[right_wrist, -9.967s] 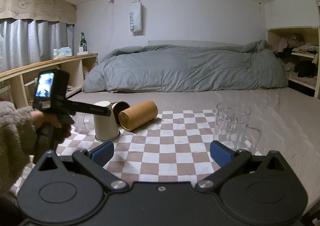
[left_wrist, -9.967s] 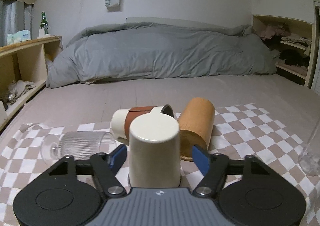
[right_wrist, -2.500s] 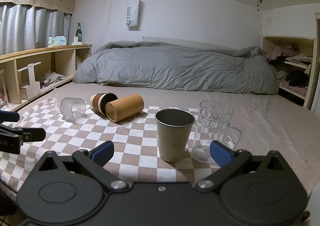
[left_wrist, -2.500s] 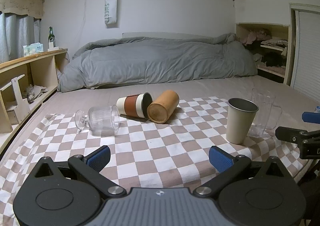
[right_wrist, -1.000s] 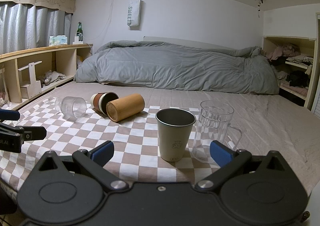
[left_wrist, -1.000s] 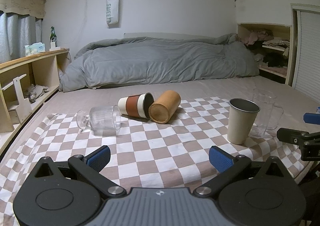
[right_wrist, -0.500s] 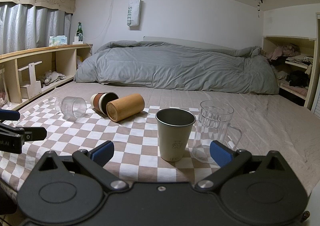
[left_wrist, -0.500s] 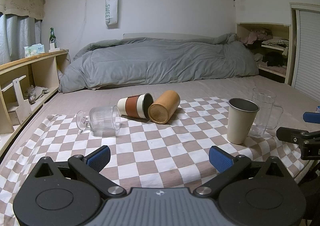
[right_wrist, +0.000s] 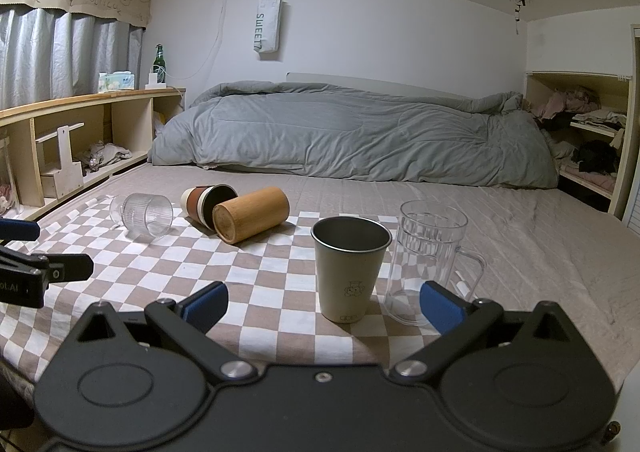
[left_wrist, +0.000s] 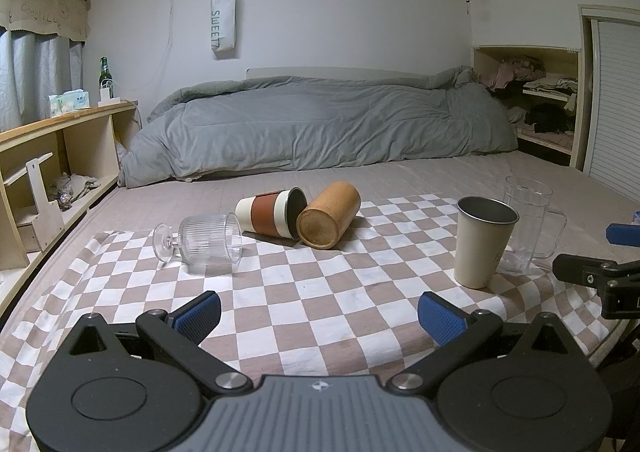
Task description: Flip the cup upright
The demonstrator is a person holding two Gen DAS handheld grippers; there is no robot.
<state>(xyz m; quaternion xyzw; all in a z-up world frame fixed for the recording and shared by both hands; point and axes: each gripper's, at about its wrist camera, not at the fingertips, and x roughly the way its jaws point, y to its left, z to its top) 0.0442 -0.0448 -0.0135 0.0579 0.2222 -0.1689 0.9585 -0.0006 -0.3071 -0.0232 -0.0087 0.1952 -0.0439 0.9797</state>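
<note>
left claw (left_wrist: pixel 318 314) spread, empty | right claw (right_wrist: pixel 323 307) spread, empty | metal cup (right_wrist: pixel 350 268) upright on checkered cloth (left_wrist: pixel 320 292)

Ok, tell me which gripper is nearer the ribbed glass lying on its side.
Left. The left gripper faces the ribbed glass; the right gripper sits by the beige cup.

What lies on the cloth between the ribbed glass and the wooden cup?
Between the ribbed glass and the wooden cup lies the cream cup with a brown band, on its side, touching the wooden cup. Both views show it.
</note>
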